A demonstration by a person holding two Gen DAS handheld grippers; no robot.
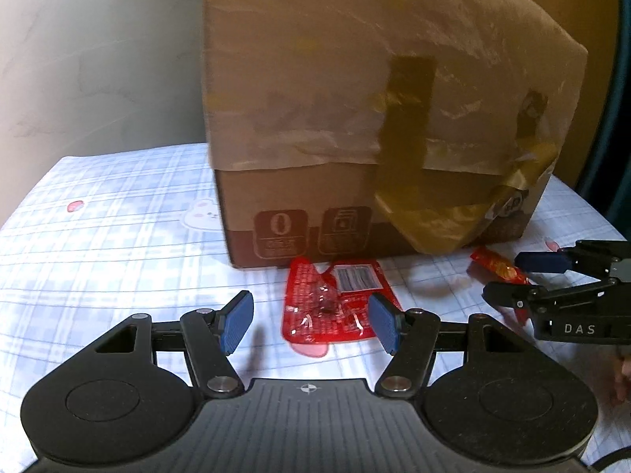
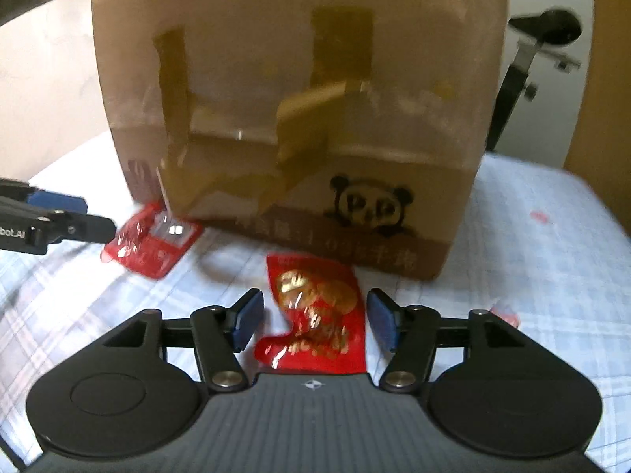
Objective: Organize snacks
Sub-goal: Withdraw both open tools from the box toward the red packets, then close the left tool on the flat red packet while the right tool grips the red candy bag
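Observation:
A flat red snack packet (image 1: 335,303) with a barcode label lies on the checked tablecloth in front of a tall cardboard box (image 1: 355,118). My left gripper (image 1: 311,315) is open just over it, one blue pad on either side, neither pressing. A second red packet (image 2: 315,315) with gold print lies between the pads of my right gripper (image 2: 315,311), which is open too and does not squeeze it. In the left wrist view the right gripper (image 1: 508,276) straddles that packet (image 1: 497,266). The right wrist view shows the left gripper (image 2: 90,216) beside the barcode packet (image 2: 152,242).
The taped box (image 2: 295,98) stands close behind both packets and blocks the far side. The blue plaid tablecloth (image 1: 98,244) stretches away to the left. A black saddle on a post (image 2: 552,27) stands beyond the table's right. Fingers of a hand (image 1: 623,378) show at the right edge.

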